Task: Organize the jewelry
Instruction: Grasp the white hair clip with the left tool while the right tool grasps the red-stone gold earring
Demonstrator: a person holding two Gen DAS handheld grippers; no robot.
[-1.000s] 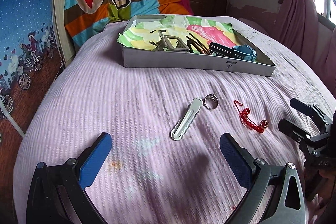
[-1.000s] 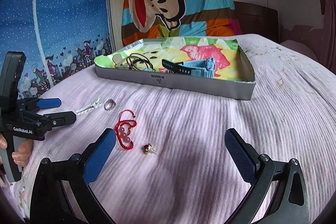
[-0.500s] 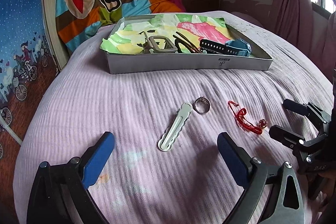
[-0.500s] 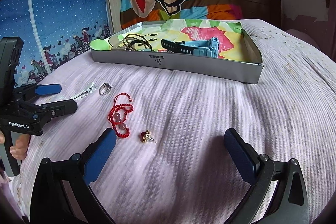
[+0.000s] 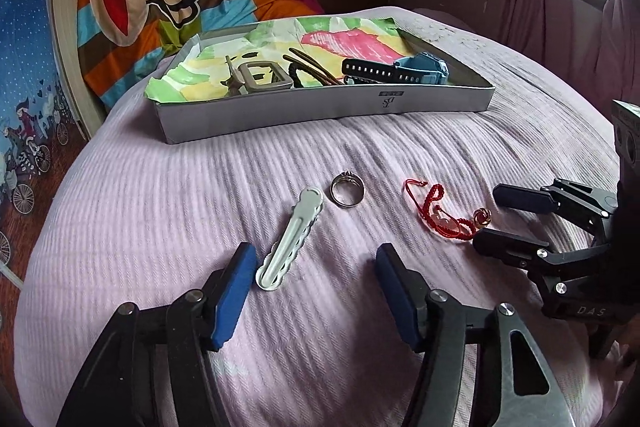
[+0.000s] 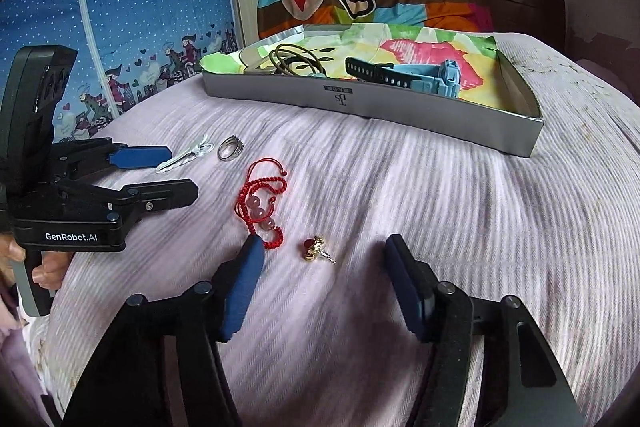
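The left gripper (image 5: 316, 279) is hovering spread wide, the white hair clip (image 5: 290, 239) lying at its twelve o'clock. The right gripper (image 6: 324, 275) is gaping empty around the gold earring (image 6: 316, 248), with the red bracelet (image 6: 262, 205) at eleven o'clock.

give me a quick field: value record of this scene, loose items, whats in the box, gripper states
surface: pink ribbed bedspread
box: grey tray with colourful paper lining
in box: blue watch, hair ties, grey buckle
loose on bed: white hair clip, silver ring, red beaded bracelet, gold earring
left gripper: open, empty, hair clip just ahead between its fingers
right gripper: open, empty, earring between its fingers
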